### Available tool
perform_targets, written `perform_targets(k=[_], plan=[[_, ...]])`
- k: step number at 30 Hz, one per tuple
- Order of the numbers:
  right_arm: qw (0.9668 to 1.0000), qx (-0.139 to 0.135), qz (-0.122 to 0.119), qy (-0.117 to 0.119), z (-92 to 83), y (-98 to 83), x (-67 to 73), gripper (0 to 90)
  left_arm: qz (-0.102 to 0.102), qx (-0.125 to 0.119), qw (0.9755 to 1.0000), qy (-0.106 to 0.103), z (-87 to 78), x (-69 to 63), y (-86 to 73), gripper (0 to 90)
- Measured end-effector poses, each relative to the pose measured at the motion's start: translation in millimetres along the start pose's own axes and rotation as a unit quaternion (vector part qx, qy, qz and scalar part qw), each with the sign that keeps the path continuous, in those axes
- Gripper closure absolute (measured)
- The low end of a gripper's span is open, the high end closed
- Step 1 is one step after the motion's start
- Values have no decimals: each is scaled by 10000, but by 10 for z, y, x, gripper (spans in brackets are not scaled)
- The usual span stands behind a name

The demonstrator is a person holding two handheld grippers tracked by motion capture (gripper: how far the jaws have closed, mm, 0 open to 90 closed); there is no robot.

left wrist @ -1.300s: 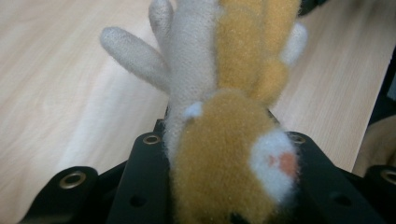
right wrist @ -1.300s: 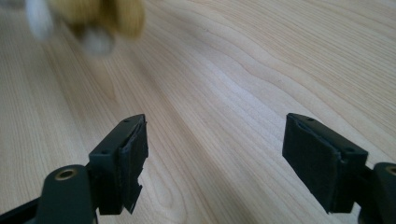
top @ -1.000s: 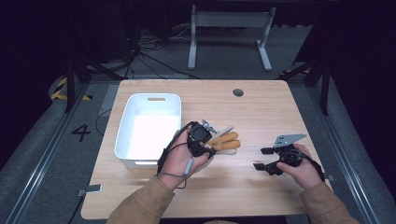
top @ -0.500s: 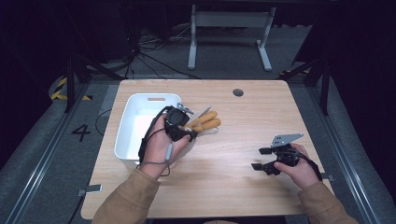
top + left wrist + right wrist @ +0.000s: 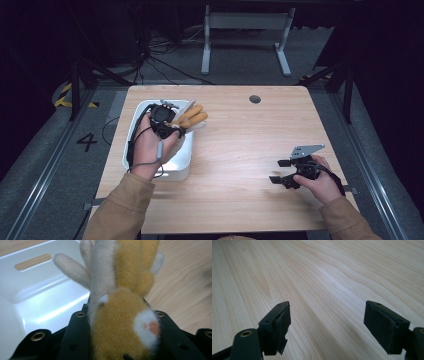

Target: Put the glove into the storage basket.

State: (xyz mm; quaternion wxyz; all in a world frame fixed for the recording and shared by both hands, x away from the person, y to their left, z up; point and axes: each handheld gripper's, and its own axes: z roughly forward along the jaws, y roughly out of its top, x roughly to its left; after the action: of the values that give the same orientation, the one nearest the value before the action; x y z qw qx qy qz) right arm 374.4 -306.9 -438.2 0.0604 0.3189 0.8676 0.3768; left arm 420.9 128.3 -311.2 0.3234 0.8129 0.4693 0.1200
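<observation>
High view: your left gripper (image 5: 172, 122) clamps the plush (image 5: 191, 116) over the bin's (image 5: 181, 167) right rim, at 10 o'clock on the table (image 5: 240, 145). Right gripper (image 5: 281, 171) sits at 4 o'clock, jaws wide, empty.

Left gripper view: plush (image 5: 122, 315) squeezed between the jaws, bin (image 5: 50, 302) at 9 o'clock. Release now and it likely straddles the rim and tips out.

Right gripper view: bare table (image 5: 324, 277).

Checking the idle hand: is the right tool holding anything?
No, the right tool has its jaws wide apart with only bare table between them.
</observation>
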Motion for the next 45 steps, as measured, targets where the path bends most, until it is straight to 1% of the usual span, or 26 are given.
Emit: perform_targets(k=[1,2,3,4,6,9,11,13,15,17,19,22,24,27,28,30,31,35,38,40,43,44,45], plan=[[10000,1,1,0,-1,-2,-1,223,-55,-9,10000,-16,14,36,-7,675],[10000,1,-5,0,0,-3,-3,223,-154,-35,9999,5,30,58,-17,674],[10000,10,4,0,0,-6,-3,223,-198,-32,9998,39,41,83,-25,674],[10000,19,14,0,0,-8,-1,223,-292,-44,9995,57,55,104,-32,674],[10000,24,27,15,0,-13,2,224,-416,-57,9991,72,71,158,-39,673],[10000,24,6,21,-4,-24,2,223,-539,-72,9983,198,100,228,-41,673],[10000,28,22,5,-10,-31,2,224,-664,-91,9975,203,132,276,-49,672],[10000,32,43,4,-15,-39,3,223,-814,-173,9964,183,172,321,-65,671],[10000,22,36,30,-18,-47,1,223,-875,-135,9955,332,213,355,-76,670],[10000,27,65,41,-24,-53,8,222,-955,-106,9945,416,257,398,-94,669],[10000,26,33,30,-25,-61,7,222,-1012,-60,9938,460,295,427,-103,669],[10000,42,55,10,-32,-75,7,222,-1078,52,9928,514,363,479,-116,669],[10000,47,69,1,-40,-83,8,222,-1159,135,9917,542,416,517,-125,668],[10000,41,64,3,-47,-91,8,222,-1344,197,9892,544,477,570,-137,666],[10000,51,70,-3,-49,-93,9,222,-1475,233,9874,531,504,596,-146,665],[10000,49,61,-1,-49,-100,8,222,-1599,223,9852,569,534,623,-161,663],[10000,55,61,-5,-50,-103,9,222,-1608,239,9849,592,550,640,-167,662],[9999,66,80,-7,-53,-111,10,222,-1771,339,9816,634,625,693,-180,660],[9999,67,76,-7,-54,-110,12,222,-1832,424,9801,629,677,719,-176,658],[10000,67,71,-7,-53,-110,13,222,-1935,517,9778,617,727,736,-176,657],[10000,69,63,3,-53,-111,14,222,-1929,647,9773,593,784,748,-174,656],[10000,68,56,3,-52,-114,11,222,-1951,651,9768,601,803,744,-172,655],[10000,69,53,5,-50,-118,7,222,-1947,669,9768,590,814,746,-170,655]])
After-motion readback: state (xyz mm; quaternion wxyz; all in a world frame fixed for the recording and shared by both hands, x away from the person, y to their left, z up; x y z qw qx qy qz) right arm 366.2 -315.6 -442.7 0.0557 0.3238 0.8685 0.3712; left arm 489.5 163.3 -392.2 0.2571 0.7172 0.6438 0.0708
